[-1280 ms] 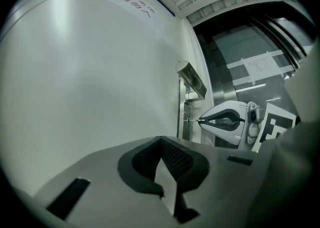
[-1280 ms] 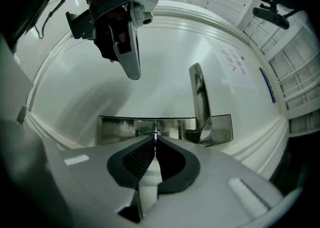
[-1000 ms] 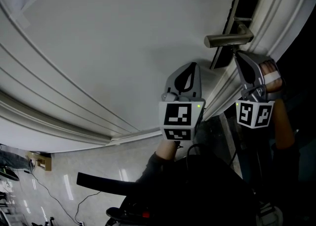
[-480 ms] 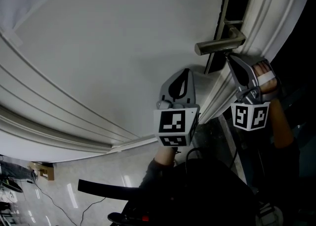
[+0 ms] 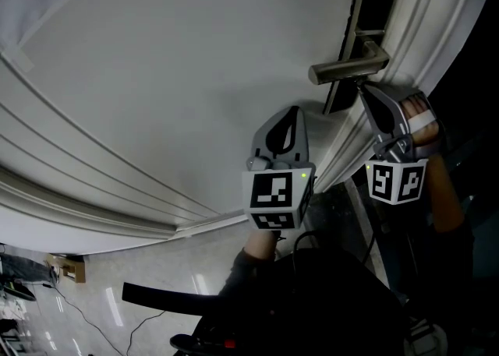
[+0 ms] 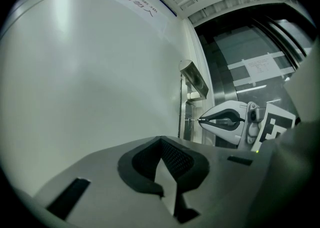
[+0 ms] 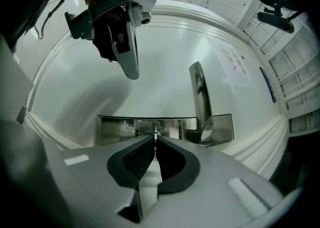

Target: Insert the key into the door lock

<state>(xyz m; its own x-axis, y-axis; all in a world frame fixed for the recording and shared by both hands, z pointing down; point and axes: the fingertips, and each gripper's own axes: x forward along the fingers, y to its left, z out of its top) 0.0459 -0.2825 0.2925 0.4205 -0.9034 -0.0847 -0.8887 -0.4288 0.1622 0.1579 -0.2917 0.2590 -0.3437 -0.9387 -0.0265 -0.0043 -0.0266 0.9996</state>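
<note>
Nearest, the left claw [image 6: 160, 141] is held shut with nothing between its jaws. It hangs below and to the left of the handle [image 7: 199, 97], close to the door [image 5: 171, 74] but off the metalwork. Its tips point up along the panel.

The right claw [image 7: 155, 139] sits just under the handle at the door's edge, with its jaws pinched on the key [image 7: 156, 133]. Only the thin blade shows beyond the tips. The blade points straight at the lock plate [image 7: 115, 127], the metal strip that carries the handle. In the left gripper view the blade's tip meets the plate a little below the handle. In the right gripper view the tip sits on a small round cylinder in the plate, beside the handle's root. How far the blade has gone in cannot be told. In the head view the claw itself hides the key.

The handle is a plain metal lever that sticks out level from the plate, towards the left claw's side. Past the handle the door is a pale, smooth panel with raised mouldings along its frame. Some print sits on the panel well above the handle, too small to read. Beyond the door's edge, on the side away from the handle's free end, stands a dark glass wall [image 6: 250, 62] with a paper sheet on it.
</note>
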